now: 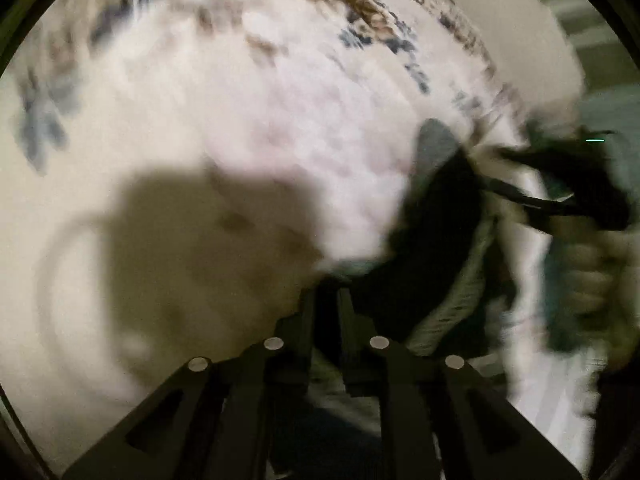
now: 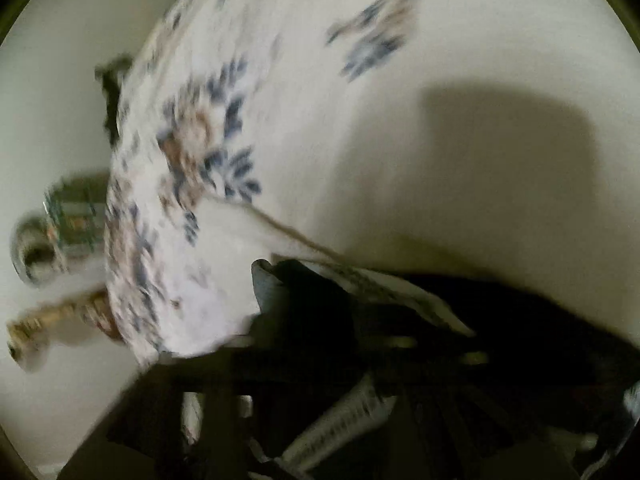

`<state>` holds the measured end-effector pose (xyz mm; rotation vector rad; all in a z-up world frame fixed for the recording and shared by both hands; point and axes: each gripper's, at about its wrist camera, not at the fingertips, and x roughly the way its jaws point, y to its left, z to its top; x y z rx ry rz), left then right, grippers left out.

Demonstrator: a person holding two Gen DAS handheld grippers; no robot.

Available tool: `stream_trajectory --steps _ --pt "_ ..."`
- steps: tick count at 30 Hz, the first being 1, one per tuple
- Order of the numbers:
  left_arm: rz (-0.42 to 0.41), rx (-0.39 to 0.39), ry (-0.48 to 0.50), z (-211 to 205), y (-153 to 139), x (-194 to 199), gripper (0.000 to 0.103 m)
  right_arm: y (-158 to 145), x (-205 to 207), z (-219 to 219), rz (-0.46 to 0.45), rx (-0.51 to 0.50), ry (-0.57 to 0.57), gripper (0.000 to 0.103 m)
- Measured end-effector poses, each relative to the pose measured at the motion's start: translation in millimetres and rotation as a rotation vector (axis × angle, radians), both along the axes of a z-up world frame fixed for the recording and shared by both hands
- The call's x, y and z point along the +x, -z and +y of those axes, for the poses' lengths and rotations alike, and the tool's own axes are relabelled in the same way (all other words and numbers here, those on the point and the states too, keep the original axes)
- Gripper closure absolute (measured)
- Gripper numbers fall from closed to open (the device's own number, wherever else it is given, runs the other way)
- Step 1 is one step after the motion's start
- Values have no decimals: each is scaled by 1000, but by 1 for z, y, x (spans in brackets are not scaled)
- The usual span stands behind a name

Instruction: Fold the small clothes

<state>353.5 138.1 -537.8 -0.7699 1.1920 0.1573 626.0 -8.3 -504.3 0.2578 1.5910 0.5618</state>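
Gripping: left gripper (image 1: 326,300) has its jaws nearly together, pinching the dark garment (image 1: 432,240) at its tips.
Right gripper (image 2: 320,344): too blurred to tell how its jaws stand; garment lies across them.
Garment: draped rightward from the left jaws over the bedsheet (image 1: 280,120).
Risk: thin pinch may slip; sheet could get snagged too.
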Motion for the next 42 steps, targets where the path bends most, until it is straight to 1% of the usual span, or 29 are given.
stream_trajectory --steps 1,2,3,4,5,7,8,10,11,12,13,14,16,18,20,22,24,26,27,28,29,31,32,33,35,37,38,40,42 --pt "-11 52 31 0 -8 0 83 -10 -4 -18 -2 22 44 44" --pt "-22 94 51 1 -15 0 60 -24 -15 -48 -5 38 106 44" --pt "-33 132 66 2 -22 0 43 -34 -24 -70 -12 43 147 44" --pt "-48 174 77 3 -29 0 16 -43 -35 -91 -17 41 180 43" --pt "-68 223 90 3 -38 -1 11 -53 -49 -118 -17 28 221 43" --pt "-106 292 131 -2 -49 -1 11 -66 -85 -174 -4 1 313 36" --pt "-112 331 148 -7 -53 -1 11 -71 -111 -211 6 -29 381 35" --pt "-129 392 167 -16 -61 -1 11 -74 -141 -263 18 -72 476 35" --pt "-138 422 172 -22 -64 -3 11 -72 -160 -301 34 -98 547 35" --pt "-132 451 171 -30 -67 -6 11 -68 -170 -324 48 -105 595 35" --pt "-124 460 169 -34 -67 -7 11 -60 -179 -355 68 -105 653 35" --pt "-117 464 171 -39 -65 -9 11 -52 -181 -378 78 -108 685 35" --pt "-82 497 177 -59 -60 -15 11 -36 -174 -414 81 -110 710 35" --pt "-29 564 183 -82 -53 -27 11 -15 -157 -435 78 -77 695 35" --pt "29 601 179 -100 -46 -39 11 7 -133 -444 90 -33 646 35" --pt "79 633 152 -116 -42 -54 11 39 -105 -447 116 -3 579 35" --pt "124 667 111 -134 -41 -70 11 66 -87 -442 173 55 532 35" --pt "150 682 85 -146 -40 -80 11 88 -77 -428 244 109 442 37" --pt "160 684 73 -152 -40 -85 11 92 -75 -422 245 127 410 57" --pt "166 680 66 -162 -41 -90 11 93 -73 -412 240 133 355 95" --pt "169 674 69 -169 -41 -94 11 94 -73 -406 247 120 320 94" --pt "174 672 96 -185 -40 -98 11 86 -71 -406 211 85 329 96" --pt "177 677 115 -194 -39 -100 11 73 -66 -413 153 49 355 96" --pt "176 677 131 -200 -40 -102 11 62 -61 -422 104 37 380 96" --pt "167 658 152 -213 -40 -105 11 43 -40 -439 -2 -10 407 96" --pt "161 630 166 -223 -38 -107 11 46 -26 -438 9 -39 388 96" --pt "167 630 176 -229 -36 -108 11 55 -18 -426 23 -79 341 96" --pt "170 620 188 -238 -33 -110 11 64 -11 -411 16 -129 280 95" --pt "173 606 203 -246 -33 -115 11 70 -9 -410 64 -91 292 92"
